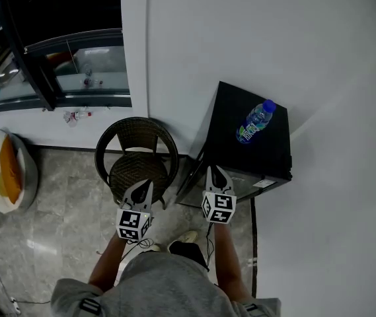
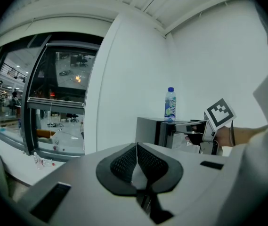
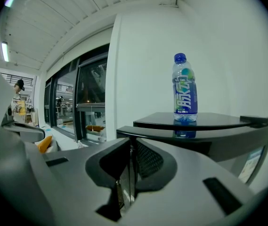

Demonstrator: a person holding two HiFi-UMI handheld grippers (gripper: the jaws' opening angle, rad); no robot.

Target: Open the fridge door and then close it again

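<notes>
Where white walls (image 1: pixel 240 32) meet, bottle (image 1: pixel 256 121) on glossy black fridge top (image 1: pixel 230 147), left tool (image 1: pixel 144 185) pressed together, right tool (image 1: pixel 215 170) narrowly parted.

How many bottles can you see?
1 for sure: the blue-capped bottle stands upright on top of the black fridge. The small things on the white ledge might be more bottles, but they are too small to tell.

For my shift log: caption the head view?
Right gripper at black mini fridge, bottle on top; left gripper near wicker chair.
</notes>
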